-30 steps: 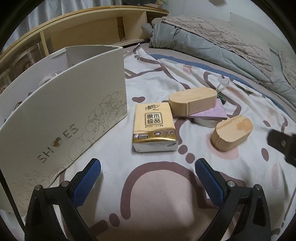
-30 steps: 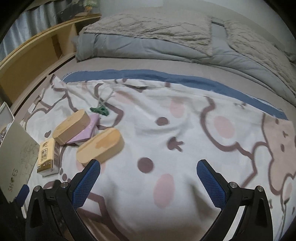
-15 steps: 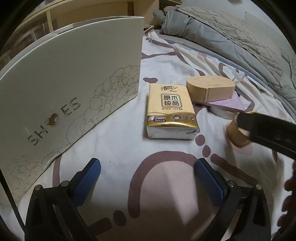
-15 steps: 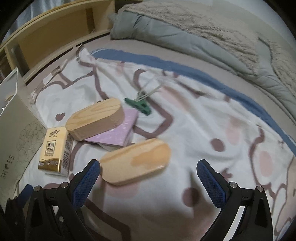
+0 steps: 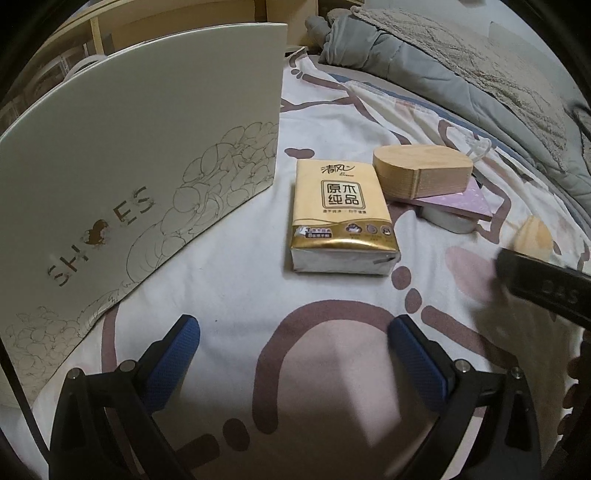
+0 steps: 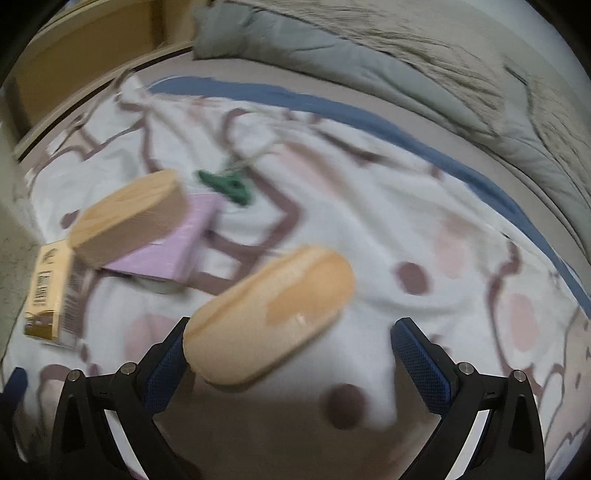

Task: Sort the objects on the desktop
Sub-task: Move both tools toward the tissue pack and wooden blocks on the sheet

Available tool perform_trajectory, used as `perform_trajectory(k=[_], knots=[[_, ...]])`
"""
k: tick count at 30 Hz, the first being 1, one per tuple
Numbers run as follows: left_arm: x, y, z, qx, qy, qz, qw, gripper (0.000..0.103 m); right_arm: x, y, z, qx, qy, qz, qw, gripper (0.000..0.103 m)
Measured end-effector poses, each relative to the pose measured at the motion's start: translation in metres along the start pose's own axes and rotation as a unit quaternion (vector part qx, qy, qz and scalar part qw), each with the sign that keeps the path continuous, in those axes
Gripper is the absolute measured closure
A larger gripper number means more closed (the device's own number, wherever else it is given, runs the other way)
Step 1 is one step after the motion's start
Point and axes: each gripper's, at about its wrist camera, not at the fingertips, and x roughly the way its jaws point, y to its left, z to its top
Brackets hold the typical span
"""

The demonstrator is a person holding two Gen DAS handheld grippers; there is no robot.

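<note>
A golden tissue pack lies on the patterned bedsheet ahead of my open left gripper. Behind it a wooden oval block rests on a purple notebook, which lies over a small white object. A second wooden oval block lies just in front of my open right gripper, its near end beside the left finger; nothing is held. The first oval block, the notebook, the tissue pack and a green clip lie further left in the blurred right wrist view.
A white shoe box stands at the left, close to the tissue pack. A grey quilt is bunched along the far side of the bed. Wooden shelving runs behind the box. The right gripper's black body enters from the right.
Both grippers have moved forward and lower. The right one has closed in on the second oval block, which now lies between its fingers. The left one has neared the tissue pack.
</note>
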Motion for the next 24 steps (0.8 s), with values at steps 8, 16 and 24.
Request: perform_trajectory(k=[8, 16, 24], knots=[[0.003, -0.003, 0.008, -0.005, 0.0, -0.012, 0.9999, 0.0, 0.0, -0.038, -0.027, 0.058, -0.029, 0.004, 0.998, 0.0], [0.008, -0.014, 0.017, 0.008, -0.005, -0.037, 0.9993, 0.002, -0.002, -0.034, -0.035, 0.065, -0.049, -0.007, 0.997, 0.0], [0.012, -0.015, 0.026, 0.007, -0.007, -0.043, 0.999, 0.007, -0.003, -0.037, -0.04, 0.066, -0.059, -0.011, 0.996, 0.0]])
